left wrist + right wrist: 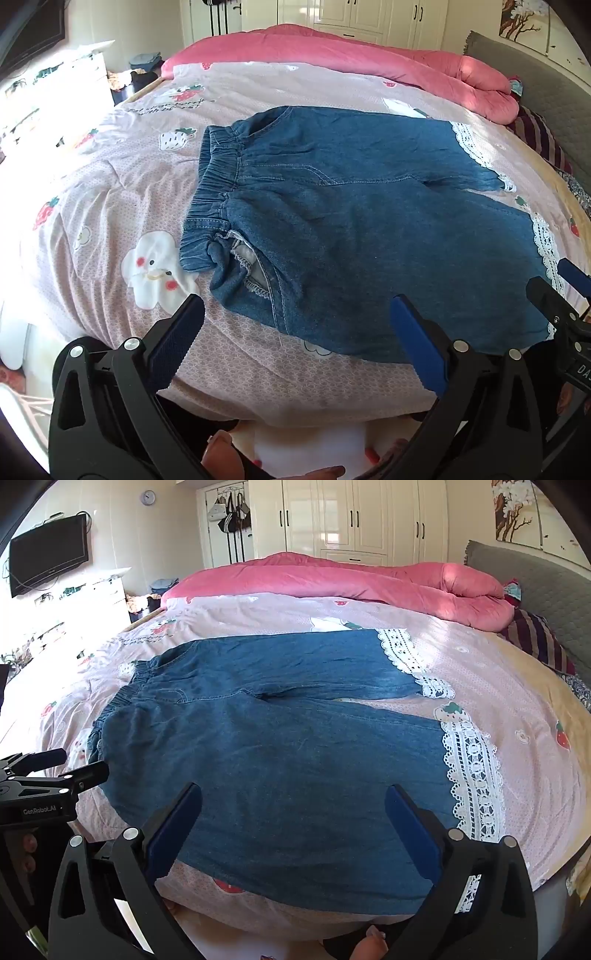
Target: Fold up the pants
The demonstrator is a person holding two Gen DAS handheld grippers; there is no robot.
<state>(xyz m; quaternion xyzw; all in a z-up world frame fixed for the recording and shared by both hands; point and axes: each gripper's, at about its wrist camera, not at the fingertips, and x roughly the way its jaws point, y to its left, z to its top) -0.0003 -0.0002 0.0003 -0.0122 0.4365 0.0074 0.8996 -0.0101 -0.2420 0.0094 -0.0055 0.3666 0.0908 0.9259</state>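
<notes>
On the bed (pixel 498 686), across its near edge, we see the pants (pixel 280 753) spread flat: soft blue denim with fine stitched seams, a gathered elastic waistband (pixel 218 184) toward the bed's left side and two wide legs running toward the right side, each hemmed with a broad band of white openwork lace (pixel 472 771). A side pocket (pixel 251 273) gapes by the waistband, showing grey lining and serged edging. The pink sheet (pixel 110 206) beneath is dotted, printed with strawberries and white cartoon figures; a puffy pink quilt (pixel 332 579) lies rolled along the far edge. We hold our left gripper (pixel 299 332) with fingers spread wide, empty, above the near waist corner, and our right gripper (pixel 295 819), equally spread and empty, above the near leg
</notes>
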